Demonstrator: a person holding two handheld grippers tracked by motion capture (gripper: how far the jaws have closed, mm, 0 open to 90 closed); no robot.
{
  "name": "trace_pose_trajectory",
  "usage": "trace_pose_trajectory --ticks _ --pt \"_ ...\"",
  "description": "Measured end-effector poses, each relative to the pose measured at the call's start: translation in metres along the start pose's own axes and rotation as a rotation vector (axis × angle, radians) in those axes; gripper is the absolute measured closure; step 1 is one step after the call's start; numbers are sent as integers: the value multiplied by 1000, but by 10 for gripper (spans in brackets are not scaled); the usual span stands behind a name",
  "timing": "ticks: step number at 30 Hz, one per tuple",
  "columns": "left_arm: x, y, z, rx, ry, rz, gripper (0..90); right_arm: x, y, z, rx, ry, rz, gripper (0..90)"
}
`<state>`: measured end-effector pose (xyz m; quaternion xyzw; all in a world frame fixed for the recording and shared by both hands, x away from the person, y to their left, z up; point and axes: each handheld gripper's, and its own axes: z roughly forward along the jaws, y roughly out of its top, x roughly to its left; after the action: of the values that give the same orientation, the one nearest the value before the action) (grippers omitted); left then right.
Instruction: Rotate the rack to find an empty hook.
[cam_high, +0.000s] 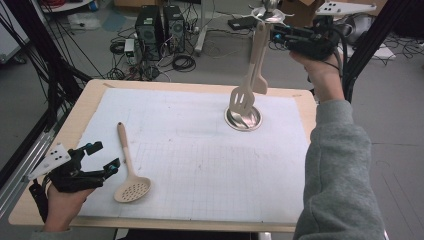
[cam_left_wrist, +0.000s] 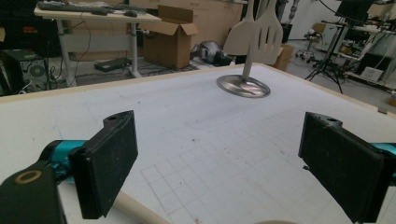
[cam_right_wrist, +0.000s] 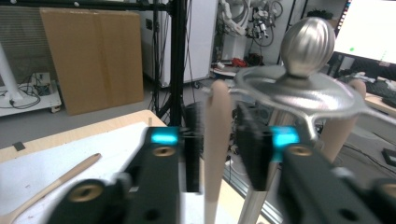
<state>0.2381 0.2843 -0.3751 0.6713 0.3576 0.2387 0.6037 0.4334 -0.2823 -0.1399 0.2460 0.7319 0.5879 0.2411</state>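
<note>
A metal utensil stand rises from its round base (cam_high: 243, 119) at the table's far right, with a hook ring and knob (cam_high: 268, 14) on top. A beige slotted spatula (cam_high: 242, 100) and a second beige turner (cam_high: 260, 80) hang from it. My right gripper (cam_high: 274, 36) is raised at the top of the stand. In the right gripper view its jaws (cam_right_wrist: 219, 149) stand on either side of the spatula handle (cam_right_wrist: 217, 121), slightly apart from it, under the hook ring (cam_right_wrist: 299, 91). My left gripper (cam_high: 106, 156) rests open on the front left of the table, nothing between its pads (cam_left_wrist: 219, 158).
A beige skimmer spoon (cam_high: 131, 190) lies on the white gridded mat (cam_high: 200, 165) just right of my left gripper, handle pointing away. Black frame posts (cam_high: 360, 45) stand beside the right hand. Computer towers and cables sit on the floor beyond the table.
</note>
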Motion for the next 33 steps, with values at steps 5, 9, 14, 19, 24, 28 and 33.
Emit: trace_pose_trajectory --ticks 5,9,14,19,24,28,33 --pt "0 1 -2 0 10 5 122 16 -8 -11 -19 -19 38 467" --pt "0 1 -4 -7 15 -2 123 30 -21 -17 -53 -8 60 358" --pt "-1 4 -5 -3 11 -20 121 44 -40 -20 -53 45 68 302" --pt "-1 5 -5 -3 20 -22 119 61 -60 -24 -59 70 48 301" --pt "-1 6 -4 -4 36 -8 119 72 -79 -29 -55 87 47 301" --pt "1 5 -2 -5 45 -3 120 80 -97 -35 -32 111 60 301" --pt "2 6 -1 -25 56 3 120 93 -119 -41 0 146 63 301"
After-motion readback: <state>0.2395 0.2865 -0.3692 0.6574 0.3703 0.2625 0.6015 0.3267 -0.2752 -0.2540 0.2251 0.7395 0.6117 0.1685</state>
